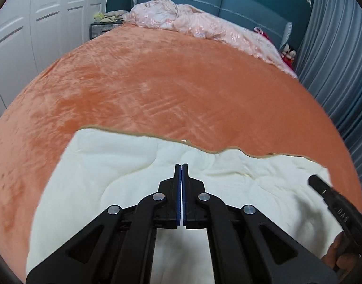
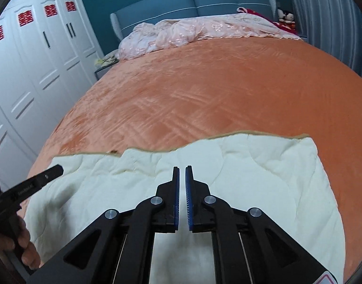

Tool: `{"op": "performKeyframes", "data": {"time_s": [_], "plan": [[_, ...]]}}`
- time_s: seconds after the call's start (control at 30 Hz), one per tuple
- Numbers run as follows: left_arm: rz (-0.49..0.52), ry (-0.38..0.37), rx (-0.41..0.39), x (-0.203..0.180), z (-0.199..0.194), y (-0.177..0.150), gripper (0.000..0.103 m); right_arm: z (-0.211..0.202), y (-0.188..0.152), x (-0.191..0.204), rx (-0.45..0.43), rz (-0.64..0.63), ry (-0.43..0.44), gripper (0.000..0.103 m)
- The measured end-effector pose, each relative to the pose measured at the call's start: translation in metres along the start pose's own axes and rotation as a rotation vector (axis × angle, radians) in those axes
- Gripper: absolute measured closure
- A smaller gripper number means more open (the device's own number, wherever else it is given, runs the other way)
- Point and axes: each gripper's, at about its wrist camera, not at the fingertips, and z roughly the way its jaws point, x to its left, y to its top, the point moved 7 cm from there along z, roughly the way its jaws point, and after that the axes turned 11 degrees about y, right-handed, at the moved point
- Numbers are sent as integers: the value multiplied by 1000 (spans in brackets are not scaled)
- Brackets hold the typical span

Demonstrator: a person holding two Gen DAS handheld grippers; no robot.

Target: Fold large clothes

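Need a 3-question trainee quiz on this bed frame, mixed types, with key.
1. True or false: the cream quilted blanket lies on the orange plush bedspread.
2. Which gripper shows a gap between its jaws? A) left gripper B) right gripper
3. Fill in: the crumpled pink quilt is heaped against the blue padded ____.

Key: 1 true; 2 B; 3 headboard.

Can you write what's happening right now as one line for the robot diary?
left gripper: shut, empty | right gripper: slightly open, empty | cream blanket: lying on orange bed cover
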Motion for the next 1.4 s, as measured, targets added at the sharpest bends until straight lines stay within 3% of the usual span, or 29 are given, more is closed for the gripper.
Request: {"op": "performKeyframes", "data": {"time_s": [0.17, 0.4, 0.53, 0.7, 0.97, 1.03, 1.1, 1.2, 1.23, 1.3, 1.37, 1.4], "plan": [[57, -104, 105, -31, -18, -57, 103, -1, -50, 29, 123, 43, 138, 91], [41, -89, 188, -42, 2, -102, 103, 19, -91, 34, 207, 7, 49, 96], [22, -101, 202, -39, 20, -105, 103, 34, -99, 27, 221, -3, 27, 103], [94, -40, 149, -49, 29, -107, 103, 44, -102, 23, 205, -30, 16, 103], [110, -8, 109, -57, 31, -109, 103, 48, -102, 22, 191, -42, -2, 103], [98, -14, 117, -54, 27, -107, 103, 47, -101, 22, 188, -34, 5, 103], [24, -38, 143, -43, 12, -99, 103, 42, -95, 23, 191, -7, 18, 103], [-45, -16, 91, -9, -30, -86, 102, 14, -87, 36, 183, 6, 15, 99], [-48, 11, 76, 6, -44, -85, 97, 5, -87, 44, 178, 10, 44, 94], [-93, 48, 74, 41, -66, -87, 67, -7, -92, 60, 191, 9, 88, 94], [-163, 68, 74, 78, -83, -89, 54, -13, -103, 75, 221, -5, 110, 94], [-193, 94, 79, 96, -89, -95, 52, -13, -109, 79, 242, -10, 109, 94]]}}
